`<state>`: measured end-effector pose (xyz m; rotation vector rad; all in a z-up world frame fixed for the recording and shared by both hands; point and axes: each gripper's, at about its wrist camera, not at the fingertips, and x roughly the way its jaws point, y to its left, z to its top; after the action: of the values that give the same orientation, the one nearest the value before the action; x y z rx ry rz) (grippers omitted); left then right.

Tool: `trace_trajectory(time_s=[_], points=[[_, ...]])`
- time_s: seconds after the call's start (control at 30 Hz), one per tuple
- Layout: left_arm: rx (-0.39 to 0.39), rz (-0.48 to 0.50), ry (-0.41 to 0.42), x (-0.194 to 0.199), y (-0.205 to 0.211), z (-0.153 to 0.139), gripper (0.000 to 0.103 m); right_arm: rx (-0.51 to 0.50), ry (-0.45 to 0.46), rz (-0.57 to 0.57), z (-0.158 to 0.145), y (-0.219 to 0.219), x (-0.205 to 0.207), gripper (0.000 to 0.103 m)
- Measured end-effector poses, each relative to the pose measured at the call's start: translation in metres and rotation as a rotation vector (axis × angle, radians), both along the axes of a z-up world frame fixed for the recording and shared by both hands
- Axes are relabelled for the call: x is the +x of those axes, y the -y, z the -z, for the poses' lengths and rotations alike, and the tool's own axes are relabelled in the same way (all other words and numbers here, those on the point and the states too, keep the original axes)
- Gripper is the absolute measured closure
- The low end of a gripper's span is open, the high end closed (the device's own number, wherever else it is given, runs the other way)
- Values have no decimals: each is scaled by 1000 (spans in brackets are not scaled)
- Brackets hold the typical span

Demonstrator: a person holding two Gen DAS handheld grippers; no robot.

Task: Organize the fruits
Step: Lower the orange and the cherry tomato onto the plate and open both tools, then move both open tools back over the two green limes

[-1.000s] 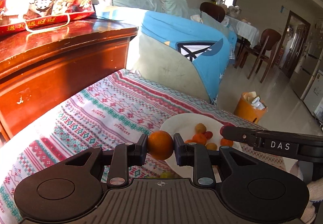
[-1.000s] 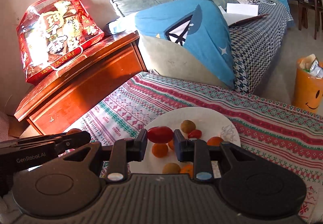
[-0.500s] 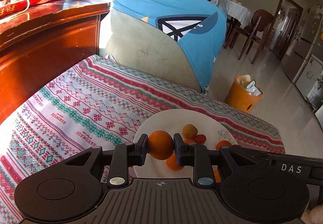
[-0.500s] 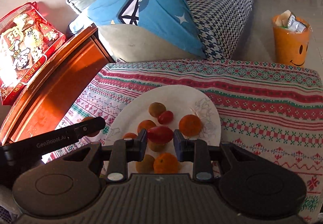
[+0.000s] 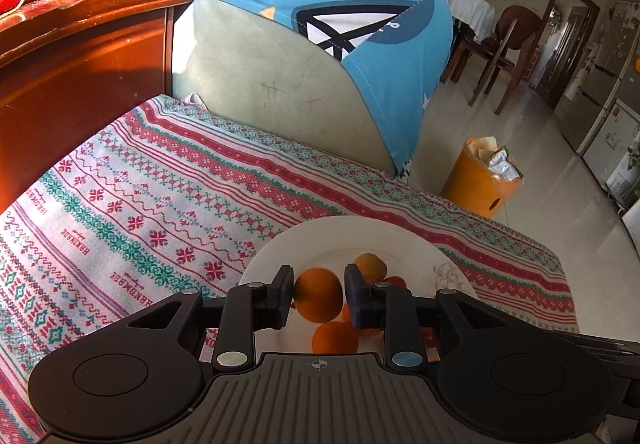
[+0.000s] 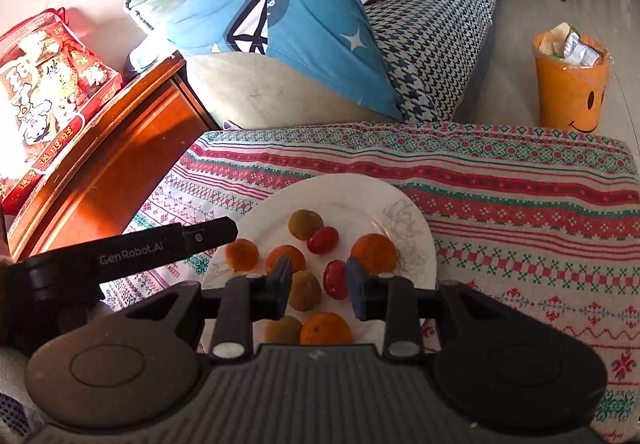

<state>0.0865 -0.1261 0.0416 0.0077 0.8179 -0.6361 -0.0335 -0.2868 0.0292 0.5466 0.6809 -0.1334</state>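
Holding 4 oranges (image 6: 374,253), 2 tomatoes (image 6: 322,239), 1 plate (image 6: 360,191)

- A table draped in a patterned red, green and white tablecloth (image 6: 520,203) filled the middle of the right wrist view.
- A white plate (image 6: 360,195) lay directly on the cloth, lower centre of the frame, with small fruits piled on it.
- In the left wrist view the same cloth (image 5: 160,195) ran across the left and centre, the plate (image 5: 304,240) at lower centre.
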Motion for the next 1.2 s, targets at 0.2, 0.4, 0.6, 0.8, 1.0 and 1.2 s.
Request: trace_trajectory(time_s=[0.2,0.4,0.6,0.8,1.0,1.2], points=[[-26,-22,9,0,-5,-14,56,-16,18,-42,-3,-6,-1,70],[-63,-52,2,-2,-20,-29,52,-36,37,-98,-6,-15,-2,66],[-56,-88,20,-11,-39,-39,52,-57,47,-161,-7,-27,-5,66],[-29,-128,26,-20,-55,-40,52,-65,49,-222,-5,-40,-7,66],[-34,-181,21,-30,-78,-39,52,-69,58,-282,-4,-52,-10,66],[-20,-225,20,-41,-98,-33,52,-71,48,-349,1,-68,-11,66]])
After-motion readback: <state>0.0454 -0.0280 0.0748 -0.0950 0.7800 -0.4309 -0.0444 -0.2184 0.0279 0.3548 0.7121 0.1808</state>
